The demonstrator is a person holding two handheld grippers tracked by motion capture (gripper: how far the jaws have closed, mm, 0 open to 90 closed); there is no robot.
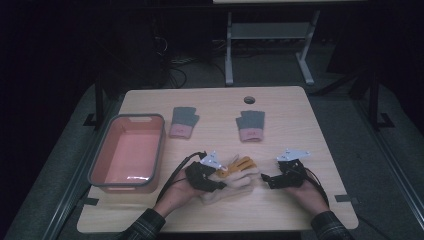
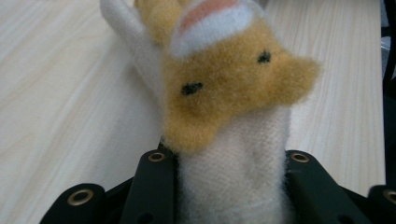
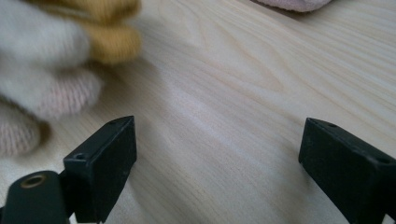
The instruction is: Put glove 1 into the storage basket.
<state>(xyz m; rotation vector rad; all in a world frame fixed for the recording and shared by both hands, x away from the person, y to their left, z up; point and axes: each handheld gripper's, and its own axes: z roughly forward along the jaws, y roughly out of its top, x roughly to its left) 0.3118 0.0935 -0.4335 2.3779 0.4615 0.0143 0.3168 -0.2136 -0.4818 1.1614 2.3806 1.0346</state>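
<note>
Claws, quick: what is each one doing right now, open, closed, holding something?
Left claw: closed on the cream and yellow glove.
Right claw: open, holding nothing, over the table.

the person's two forearms, in dark plaid sleeves, come in from the near edge of the scene and angle inward toward each other, each hand wrapped around a black two-jaw gripper topped by a grey three-cornered plate. the left gripper lies low by the near middle, pointing right, its jaws pressed in on both sides of something soft between them. the right gripper sits level just to its right, pointing left toward it, jaws spread wide with nothing between them.
</note>
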